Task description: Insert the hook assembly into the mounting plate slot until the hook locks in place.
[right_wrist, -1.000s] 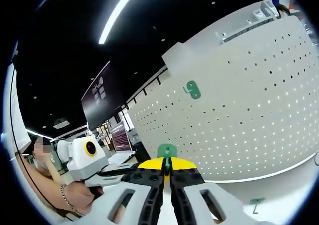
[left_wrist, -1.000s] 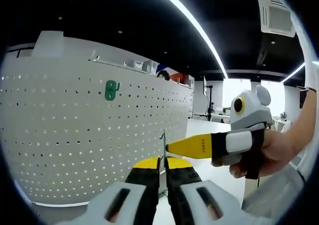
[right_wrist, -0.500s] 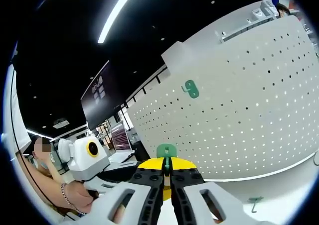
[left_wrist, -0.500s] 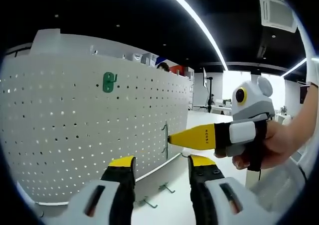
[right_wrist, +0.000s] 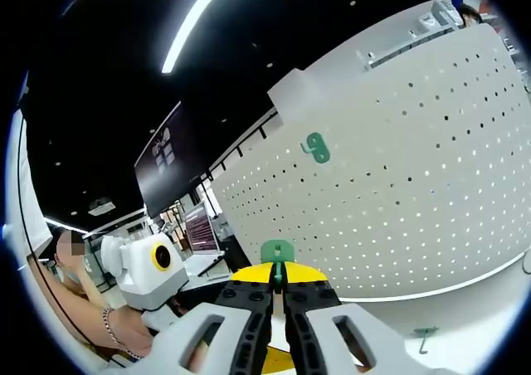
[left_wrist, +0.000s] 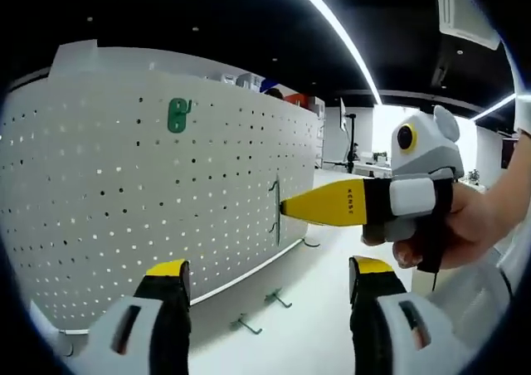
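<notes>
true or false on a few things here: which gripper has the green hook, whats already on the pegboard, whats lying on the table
1. The right gripper is shut on a green hook. True.
2. The left gripper is shut on a hook. False: its jaws stand wide apart with nothing between them.
3. A green hook already hangs high on the white pegboard. True.
4. The pegboard is covered with hooks from edge to edge. False: apart from that one green hook, its face is bare holes.
5. Loose hooks lie on the table below the pegboard. True.
</notes>
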The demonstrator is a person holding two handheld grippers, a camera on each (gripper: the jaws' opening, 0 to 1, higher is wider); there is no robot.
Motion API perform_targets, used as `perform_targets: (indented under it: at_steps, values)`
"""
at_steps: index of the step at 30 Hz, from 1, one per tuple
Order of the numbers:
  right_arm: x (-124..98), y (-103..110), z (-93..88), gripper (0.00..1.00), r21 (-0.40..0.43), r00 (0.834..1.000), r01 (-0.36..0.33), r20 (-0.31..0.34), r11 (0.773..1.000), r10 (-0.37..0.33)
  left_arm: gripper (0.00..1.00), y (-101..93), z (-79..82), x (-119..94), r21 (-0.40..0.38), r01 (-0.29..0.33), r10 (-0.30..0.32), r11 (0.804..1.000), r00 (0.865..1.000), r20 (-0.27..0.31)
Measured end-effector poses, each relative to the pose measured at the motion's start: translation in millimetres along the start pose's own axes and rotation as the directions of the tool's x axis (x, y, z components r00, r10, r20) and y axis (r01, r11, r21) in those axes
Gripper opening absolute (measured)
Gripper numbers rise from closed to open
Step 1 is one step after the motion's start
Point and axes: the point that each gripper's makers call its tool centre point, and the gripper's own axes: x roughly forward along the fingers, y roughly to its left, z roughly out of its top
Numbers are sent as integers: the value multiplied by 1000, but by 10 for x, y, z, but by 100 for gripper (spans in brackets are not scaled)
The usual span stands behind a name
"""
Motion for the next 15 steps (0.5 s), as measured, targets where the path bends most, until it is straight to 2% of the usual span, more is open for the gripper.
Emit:
perform_targets:
  at_steps: [4, 7, 10, 12, 13, 15]
  values:
    - [-4, -15, 1, 0, -26, 1000, 14, -11, 1000, -15, 80, 0, -6, -3, -4, -1, 1, 1000, 1000, -1]
    - [-9, -10, 13, 0, -177, 998, 33, -45, 984, -41, 79, 13, -28, -6, -8, -6, 6, 1000, 1000, -7]
    - [-24, -43, 28, 0, -396, 991, 75, -72, 915, -112, 79, 21, -45, -4, -14, -6, 6, 1000, 1000, -9]
    - [-36, -56, 44, 0, -444, 988, 91, -69, 891, -135, 79, 18, -51, -5, -17, -7, 6, 1000, 1000, -10]
    - [-35, -52, 45, 0, -448, 988, 90, -69, 889, -135, 79, 15, -54, -5, -17, -6, 6, 1000, 1000, -10]
    - [-27, -51, 40, 0, -424, 990, 85, -70, 902, -126, 79, 12, -59, -2, -18, -5, 5, 1000, 1000, -11]
